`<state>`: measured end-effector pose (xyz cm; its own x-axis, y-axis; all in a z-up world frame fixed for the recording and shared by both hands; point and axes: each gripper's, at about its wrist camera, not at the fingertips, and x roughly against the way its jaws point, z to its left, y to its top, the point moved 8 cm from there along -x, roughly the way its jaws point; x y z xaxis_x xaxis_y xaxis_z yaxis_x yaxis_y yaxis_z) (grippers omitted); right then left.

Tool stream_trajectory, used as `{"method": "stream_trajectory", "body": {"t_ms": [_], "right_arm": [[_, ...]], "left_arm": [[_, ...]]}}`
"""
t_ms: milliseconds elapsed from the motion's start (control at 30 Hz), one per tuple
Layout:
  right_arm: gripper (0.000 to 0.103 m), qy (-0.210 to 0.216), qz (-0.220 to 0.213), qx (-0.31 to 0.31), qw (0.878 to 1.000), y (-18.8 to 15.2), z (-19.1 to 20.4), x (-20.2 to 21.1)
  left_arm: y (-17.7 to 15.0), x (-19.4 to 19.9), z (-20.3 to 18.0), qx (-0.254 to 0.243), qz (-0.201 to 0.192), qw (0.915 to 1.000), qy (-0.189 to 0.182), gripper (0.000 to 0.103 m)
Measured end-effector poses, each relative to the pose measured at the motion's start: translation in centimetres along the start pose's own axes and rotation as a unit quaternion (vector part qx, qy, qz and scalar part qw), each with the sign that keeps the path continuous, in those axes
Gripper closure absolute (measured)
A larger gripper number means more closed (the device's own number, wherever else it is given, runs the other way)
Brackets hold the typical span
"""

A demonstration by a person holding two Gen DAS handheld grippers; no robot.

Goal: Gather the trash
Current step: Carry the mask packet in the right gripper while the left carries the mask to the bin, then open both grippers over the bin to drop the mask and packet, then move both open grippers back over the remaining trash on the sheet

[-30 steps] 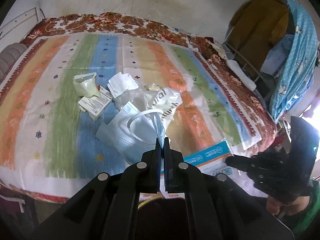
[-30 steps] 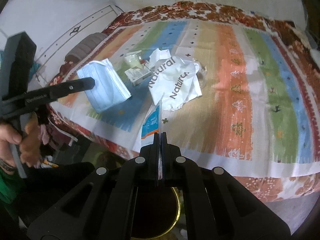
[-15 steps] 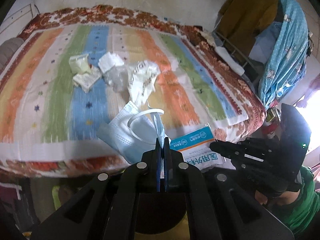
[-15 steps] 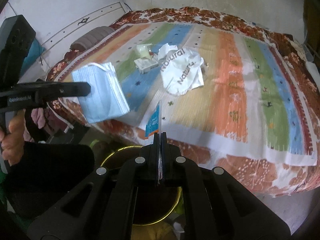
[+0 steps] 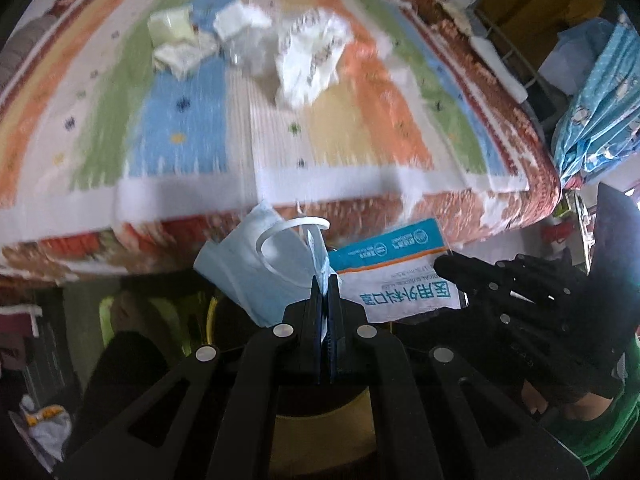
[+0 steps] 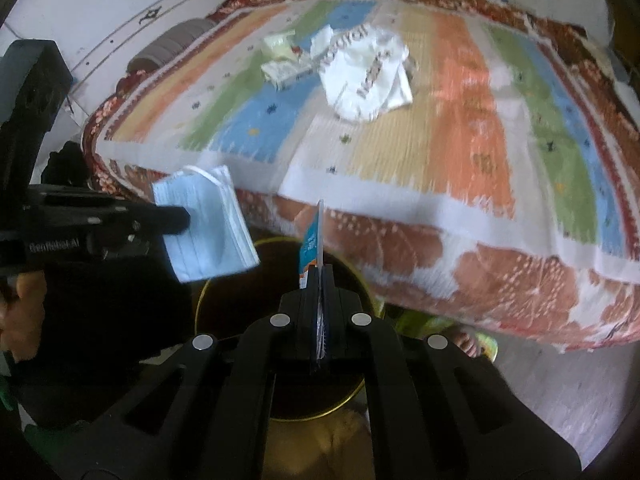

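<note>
My left gripper is shut on a pale blue face mask with a white ear loop, held off the bed's front edge. The same mask shows in the right wrist view, hanging from the left gripper. My right gripper is shut on a thin blue-and-white mask packet, seen edge-on above a dark round bin with a yellow rim. That packet faces the left wrist view, pinched by the right gripper. More trash lies far back on the striped bed cover: a white printed bag, a small box, crumpled tissue.
The bed's red patterned side drops to a pale floor at the right. A sandalled foot stands beside the bin. A blue curtain and a metal rack stand right of the bed.
Both grippers have drawn back off the bed and sunk, carrying the mask and the packet past the front edge. The bin has come into view under them.
</note>
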<state>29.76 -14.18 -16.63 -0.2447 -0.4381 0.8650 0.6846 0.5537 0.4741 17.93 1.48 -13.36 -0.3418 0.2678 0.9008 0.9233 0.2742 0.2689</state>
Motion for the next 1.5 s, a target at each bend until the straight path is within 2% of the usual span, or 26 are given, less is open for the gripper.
{"method": "stream_trajectory", "body": {"t_ms": [267, 333, 400, 433, 500, 633, 867, 1000, 1100, 1267, 1433, 1500], "right_arm": [[0.102, 0.009, 0.039, -0.024, 0.999, -1.4, -0.3, -1.6], [0.099, 0.023, 0.058, -0.032, 0.998, -1.9, -0.3, -2.3], [0.087, 0.029, 0.064, -0.039, 0.997, -2.1, -0.3, -2.7], [0.078, 0.025, 0.063, -0.038, 0.997, -2.2, -0.3, -2.7], [0.075, 0.024, 0.059, -0.037, 0.997, -2.0, -0.4, -2.7], [0.072, 0.024, 0.055, -0.042, 0.997, -1.7, -0.4, -2.5], [0.060, 0.030, 0.029, -0.043, 0.998, 0.0, -0.3, -1.5], [0.055, 0.038, 0.016, -0.056, 0.998, 0.8, -0.7, -0.9], [0.044, 0.045, 0.006, -0.057, 0.997, 1.7, -0.6, -0.5], [0.034, 0.042, -0.010, -0.051, 0.998, 3.3, -0.5, -0.1], [0.031, 0.037, -0.019, -0.057, 0.998, 4.6, -0.9, -0.1], [0.026, 0.035, -0.026, -0.053, 0.998, 5.2, -0.8, -0.1]], "left_arm": [[-2.9, -3.9, -1.0, -0.002, 0.073, 0.9974, 0.001, 0.101], [-3.3, -4.6, -0.8, 0.002, 0.091, 0.9958, 0.004, 0.098], [-3.4, -4.8, -0.5, 0.013, 0.096, 0.9953, 0.003, 0.084], [-3.2, -4.7, -0.3, 0.017, 0.095, 0.9953, 0.001, 0.080], [-2.7, -4.1, -0.1, 0.025, 0.082, 0.9963, -0.002, 0.070], [-1.2, -2.6, 0.7, 0.046, 0.053, 0.9975, -0.008, 0.067], [1.9, -1.3, 2.8, 0.090, 0.024, 0.9956, -0.013, 0.060], [4.0, -0.2, 4.6, 0.100, -0.011, 0.9948, 0.015, 0.052], [5.3, 0.5, 5.9, 0.109, -0.029, 0.9932, 0.029, 0.043], [7.0, 1.2, 8.5, 0.136, -0.051, 0.9884, 0.044, 0.042], [7.9, 1.2, 10.4, 0.162, -0.056, 0.9837, 0.055, 0.042], [8.5, 1.2, 11.0, 0.169, -0.067, 0.9816, 0.059, 0.039]]}}
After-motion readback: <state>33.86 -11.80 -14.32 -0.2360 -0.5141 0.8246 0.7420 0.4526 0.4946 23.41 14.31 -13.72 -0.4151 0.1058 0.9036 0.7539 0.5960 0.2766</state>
